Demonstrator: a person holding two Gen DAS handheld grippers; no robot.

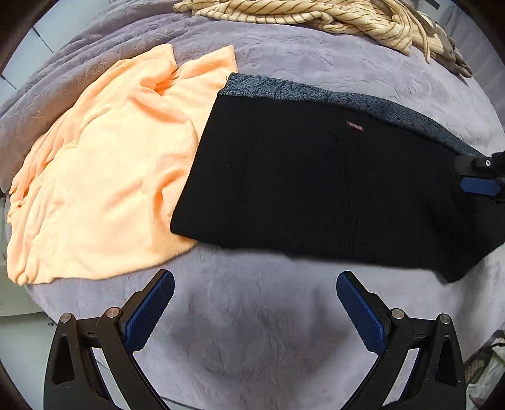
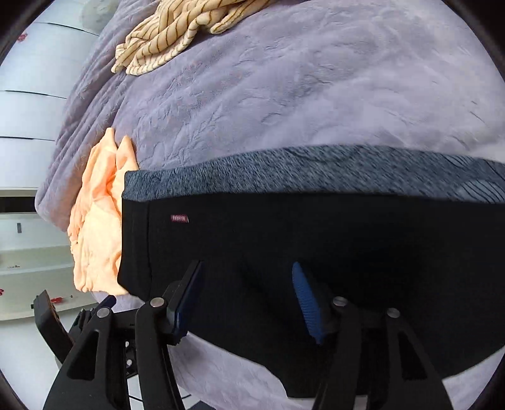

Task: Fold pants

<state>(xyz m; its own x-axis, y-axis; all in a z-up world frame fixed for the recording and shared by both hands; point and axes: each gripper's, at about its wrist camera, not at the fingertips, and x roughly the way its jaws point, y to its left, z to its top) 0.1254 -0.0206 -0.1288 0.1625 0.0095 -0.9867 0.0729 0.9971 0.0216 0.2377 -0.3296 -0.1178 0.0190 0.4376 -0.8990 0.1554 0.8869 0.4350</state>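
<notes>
The black pants [image 1: 315, 186] lie folded flat on the lilac bedspread [image 1: 252, 315], with a blue-grey fleecy inner band [image 1: 347, 97] along the far edge and a small red label [image 1: 355, 126]. My left gripper [image 1: 255, 277] is open and empty, just short of the pants' near edge. In the right wrist view the pants [image 2: 347, 236] fill the middle, with the label [image 2: 179, 218] at left. My right gripper [image 2: 247, 268] is open over the pants' near edge, holding nothing. It also shows at the right edge of the left wrist view [image 1: 483, 179].
An orange garment [image 1: 104, 176] lies crumpled left of the pants, partly under them; it also shows in the right wrist view [image 2: 98, 220]. A cream striped garment [image 1: 315, 15] is heaped at the far edge of the bed [image 2: 176, 34]. White furniture [image 2: 28, 252] stands left.
</notes>
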